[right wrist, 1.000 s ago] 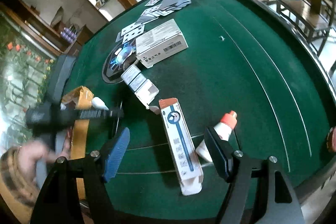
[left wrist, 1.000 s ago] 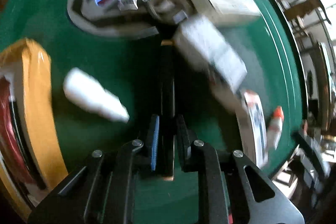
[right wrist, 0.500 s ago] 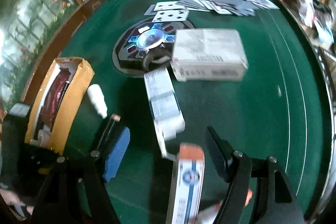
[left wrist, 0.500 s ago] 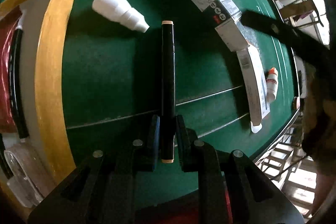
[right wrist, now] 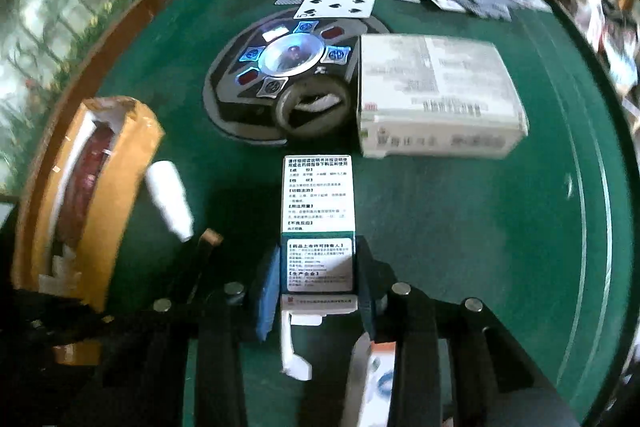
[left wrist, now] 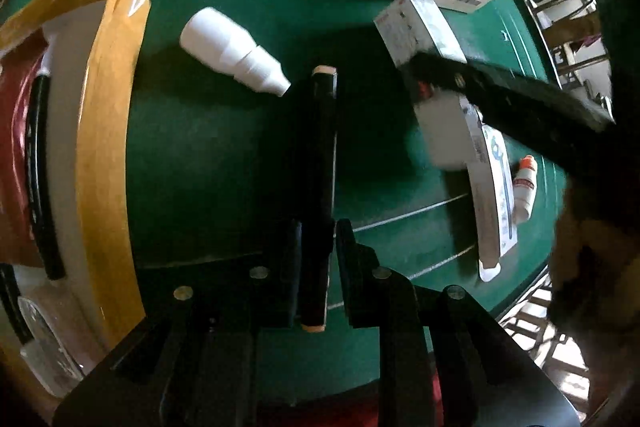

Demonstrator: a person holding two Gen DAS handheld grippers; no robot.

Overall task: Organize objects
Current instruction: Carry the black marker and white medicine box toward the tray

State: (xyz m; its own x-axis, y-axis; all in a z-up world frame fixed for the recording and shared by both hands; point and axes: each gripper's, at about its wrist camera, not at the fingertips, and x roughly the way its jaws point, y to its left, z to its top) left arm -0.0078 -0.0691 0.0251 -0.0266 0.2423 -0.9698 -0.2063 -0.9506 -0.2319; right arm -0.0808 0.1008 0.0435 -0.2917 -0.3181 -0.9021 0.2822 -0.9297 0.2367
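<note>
My left gripper point(left wrist: 318, 227) points down at the green table and is shut on a black marker point(left wrist: 320, 147) with beige ends; its jaws are just starting to ease apart. A white squeeze bottle point(left wrist: 232, 55) lies just beyond the marker's tip. My right gripper point(right wrist: 318, 251) is closing on a white and teal medicine box point(right wrist: 318, 195), with both pads against its sides. In the left wrist view that box point(left wrist: 416, 27) lies under the right gripper's dark finger point(left wrist: 500, 95).
An open cardboard box point(left wrist: 104, 147) edged in yellow tape sits at the left with items inside. A black tape roll point(right wrist: 312, 103) and a large white carton point(right wrist: 436, 95) lie by the table's centre console point(right wrist: 288, 59). Playing cards point(right wrist: 336, 7) are spread beyond. A long carton point(left wrist: 492, 195) and an orange-capped bottle point(left wrist: 524, 183) lie near the edge.
The right gripper swung from the long carton to the medicine box, and its jaws narrowed around it. The left gripper carried the marker towards the cardboard box, then slowed.
</note>
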